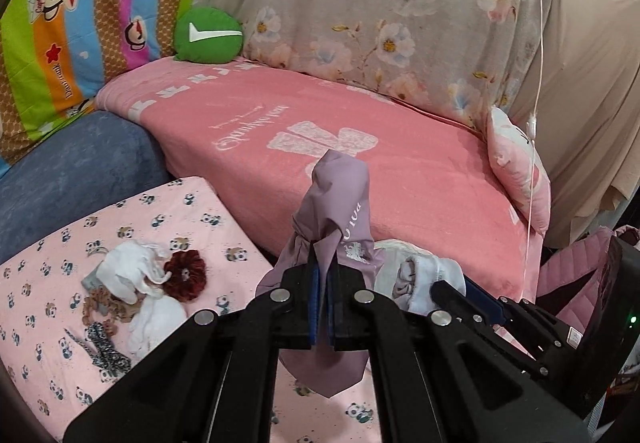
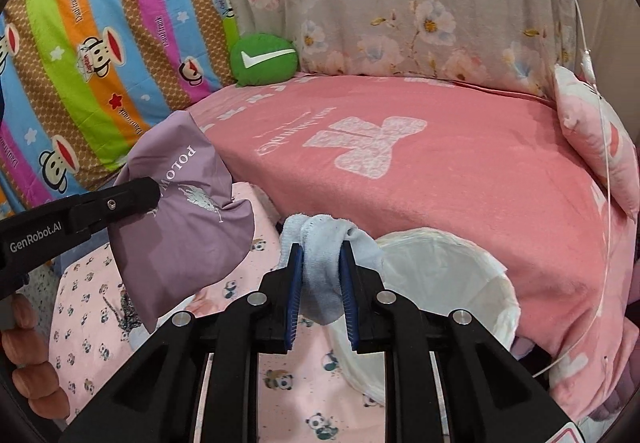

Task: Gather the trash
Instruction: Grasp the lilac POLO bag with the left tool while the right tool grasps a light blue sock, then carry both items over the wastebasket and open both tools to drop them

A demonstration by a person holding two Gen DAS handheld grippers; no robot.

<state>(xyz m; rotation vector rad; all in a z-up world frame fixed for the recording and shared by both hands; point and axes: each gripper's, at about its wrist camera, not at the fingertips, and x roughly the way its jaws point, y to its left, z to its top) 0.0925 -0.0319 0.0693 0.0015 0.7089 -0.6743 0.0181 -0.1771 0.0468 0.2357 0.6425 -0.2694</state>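
My left gripper [image 1: 323, 267] is shut on a purple fabric pouch [image 1: 336, 211] with white print and holds it above the panda-print sheet; the pouch also shows in the right wrist view [image 2: 180, 211], with the left gripper [image 2: 154, 191] clamped on it. My right gripper [image 2: 320, 255] is shut on a light blue crumpled cloth [image 2: 324, 251], just left of a white-lined bin [image 2: 444, 283]. The right gripper [image 1: 444, 289] and its cloth [image 1: 420, 275] also show in the left wrist view. A pile of white tissues and hair scrunchies [image 1: 136, 291] lies on the panda sheet.
A pink blanket [image 1: 360, 147] covers the sofa seat behind. A green round cushion [image 1: 208, 35], a striped monkey-print cloth [image 1: 80, 11], a floral cover [image 1: 380, 3] and a pink pillow [image 1: 516, 167] surround it. A thin white cable [image 1: 534, 123] hangs at right.
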